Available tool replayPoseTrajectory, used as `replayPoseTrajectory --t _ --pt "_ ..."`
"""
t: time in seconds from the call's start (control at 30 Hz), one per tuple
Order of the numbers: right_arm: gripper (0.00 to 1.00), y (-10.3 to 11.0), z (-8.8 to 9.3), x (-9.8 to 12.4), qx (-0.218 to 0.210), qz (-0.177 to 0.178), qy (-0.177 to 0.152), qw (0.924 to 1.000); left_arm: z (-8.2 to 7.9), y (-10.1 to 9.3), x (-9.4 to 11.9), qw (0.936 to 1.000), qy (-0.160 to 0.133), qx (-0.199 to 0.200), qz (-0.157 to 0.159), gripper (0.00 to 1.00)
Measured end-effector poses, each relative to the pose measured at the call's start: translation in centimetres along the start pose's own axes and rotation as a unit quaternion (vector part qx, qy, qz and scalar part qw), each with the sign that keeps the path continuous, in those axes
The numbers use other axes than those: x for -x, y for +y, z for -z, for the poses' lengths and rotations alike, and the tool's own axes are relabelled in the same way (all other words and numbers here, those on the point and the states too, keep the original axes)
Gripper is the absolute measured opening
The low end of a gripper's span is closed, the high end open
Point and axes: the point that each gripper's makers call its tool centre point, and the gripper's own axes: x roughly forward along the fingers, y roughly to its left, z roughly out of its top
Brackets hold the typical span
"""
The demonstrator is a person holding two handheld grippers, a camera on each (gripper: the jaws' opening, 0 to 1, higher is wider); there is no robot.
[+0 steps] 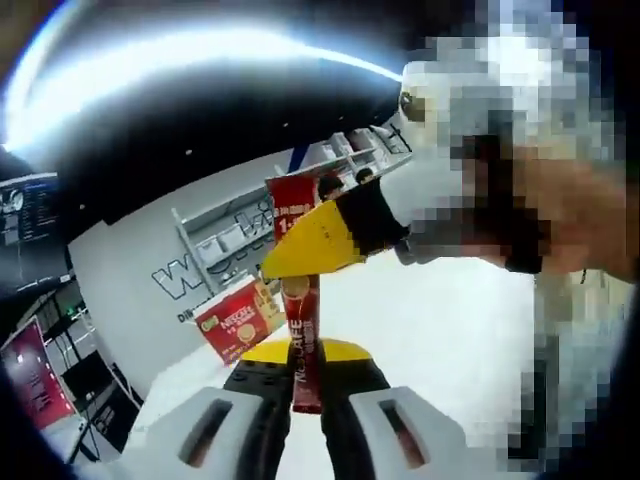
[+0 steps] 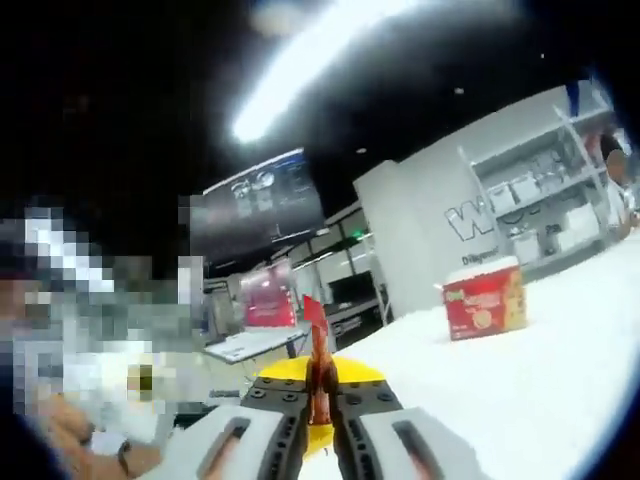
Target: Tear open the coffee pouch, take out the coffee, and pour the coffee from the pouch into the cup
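The white table [image 1: 450, 330] carries a red coffee box [image 1: 240, 318], which stands well behind the coffee pouch [image 1: 303, 345]. Box lettering is partly readable. In the left gripper view, the left gripper [image 1: 305, 405] is clamped on the pouch's lower end; the right gripper [image 1: 330, 235] pinches its upper part, covering the middle. In the right gripper view, the pouch appears edge-on, thin, and blurred.
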Motion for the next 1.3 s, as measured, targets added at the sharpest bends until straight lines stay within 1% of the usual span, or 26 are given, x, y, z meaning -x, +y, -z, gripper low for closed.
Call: replayPoseTrajectory --t 0.03,0.07,0.1,0.13,0.17,0.2,0.27,0.33,0.37,0.43,0.47,0.5,0.53,0.57,0.6,0.67,0.7,0.73,0.8,0.9,1.0,1.03,1.1,1.2,1.23,1.3 --pt "0.13 0.4 -0.2 0.3 0.012 -0.02 0.005 0.9997 0.1 -0.2 0.2 0.9992 -0.003 0.034 0.022 0.11" --pt "0.15 1.0 -0.2 0.6 0.019 -0.048 0.013 0.9986 -0.2 -0.4 0.6 0.9948 -0.016 0.076 0.066 0.11" --pt "0.19 1.7 -0.6 0.8 0.019 -0.086 0.008 0.9961 -0.4 -0.5 0.7 0.9932 -0.024 0.083 0.078 0.1" --pt "0.21 2.6 -1.0 1.0 0.017 -0.127 0.005 0.9918 -0.5 -0.7 1.1 0.9881 -0.036 0.11 0.102 0.1" --pt "0.24 3.3 -0.7 1.3 0.023 -0.162 0.021 0.9862 -0.9 -1.3 1.9 0.9781 -0.052 0.14 0.145 0.1" --pt "0.24 3.9 -0.5 1.6 0.053 -0.199 0.035 0.9779 -1.6 -2.7 2.6 0.9692 -0.069 0.147 0.186 0.1" --pt "0.22 4.1 0.3 1.8 0.074 -0.229 0.063 0.9685 -1.5 -4.0 3.5 0.955 -0.059 0.173 0.234 0.1" --pt "0.18 4.4 0.5 1.9 0.06 -0.257 0.081 0.961 -1.6 -5.2 4.0 0.9474 -0.059 0.171 0.264 0.1" --pt "0.17 5.1 0.7 2.3 0.048 -0.284 0.092 0.9533 -1.7 -5.5 4.2 0.9455 -0.059 0.171 0.271 0.1" --pt "0.15 4.7 0.7 2.0 0.034 -0.277 0.102 0.9548 -1.5 -5.2 3.7 0.9427 -0.061 0.175 0.277 0.11" --pt "0.13 4.3 0.7 1.8 0.014 -0.262 0.109 0.9587 -1.5 -5.1 3.6 0.9429 -0.062 0.176 0.276 0.11" --pt "0.12 3.6 0.5 1.4 0.0 -0.243 0.107 0.9641 -1.6 -4.5 3.2 0.9485 -0.069 0.171 0.258 0.12" --pt "0.08 2.5 0.0 0.8 -0.014 -0.207 0.09 0.974 -1.8 -3.6 2.7 0.9565 -0.081 0.163 0.228 0.14" --pt "0.08 1.5 -0.2 0.4 -0.025 -0.174 0.082 0.981 -1.9 -2.8 2.3 0.9628 -0.083 0.162 0.2 0.2" --pt "0.08 0.5 -0.1 -0.1 -0.034 -0.139 0.076 0.9868 -1.9 -2.3 1.9 0.9666 -0.081 0.164 0.18 0.25" --pt "0.08 -0.9 0.3 -0.6 -0.034 -0.091 0.067 0.993 -1.2 -0.9 0.8 0.9794 -0.056 0.161 0.109 0.26" --pt "0.08 -1.5 0.5 -0.9 -0.023 -0.064 0.059 0.996 -0.9 -0.6 0.3 0.9843 -0.045 0.149 0.083 0.25" --pt "0.08 -2.0 0.9 -1.0 -0.025 -0.039 0.057 0.9973 -0.5 -0.4 0.0 0.9886 -0.033 0.131 0.065 0.25" --pt "0.08 -2.1 1.3 -1.3 -0.033 -0.016 0.045 0.9983 -0.4 -0.8 -0.5 0.9956 -0.01 0.088 0.028 0.23" --pt "0.08 -1.3 1.4 -1.3 -0.036 -0.014 0.034 0.9987 0.2 0.7 -1.4 0.9991 0.013 0.025 -0.031 0.22" --pt "0.09 -0.9 1.1 -1.3 -0.025 -0.013 0.026 0.9993 0.1 0.3 -0.9 0.9993 0.012 0.017 -0.032 0.15" --pt "0.11 -0.6 1.0 -1.2 -0.019 -0.021 0.024 0.9993 -0.1 0.4 -0.8 0.9994 0.007 0.022 -0.028 0.13" --pt "0.21 0.0 0.6 -1.0 0.013 -0.055 0.018 0.9982 -0.4 0.1 -0.4 0.9997 -0.004 0.025 -0.004 0.12" --pt "0.3 0.5 0.2 -0.1 0.029 -0.118 0.025 0.9923 -0.4 0.1 -0.2 0.9993 -0.015 0.024 0.026 0.11" --pt "0.31 0.9 0.0 0.3 0.039 -0.146 0.023 0.9883 -0.2 0.3 0.0 0.9992 -0.011 0.027 0.026 0.11" --pt "0.34 2.3 -0.1 1.4 0.049 -0.219 0.023 0.9743 -0.3 -0.6 0.3 0.9947 -0.027 0.056 0.082 0.11"
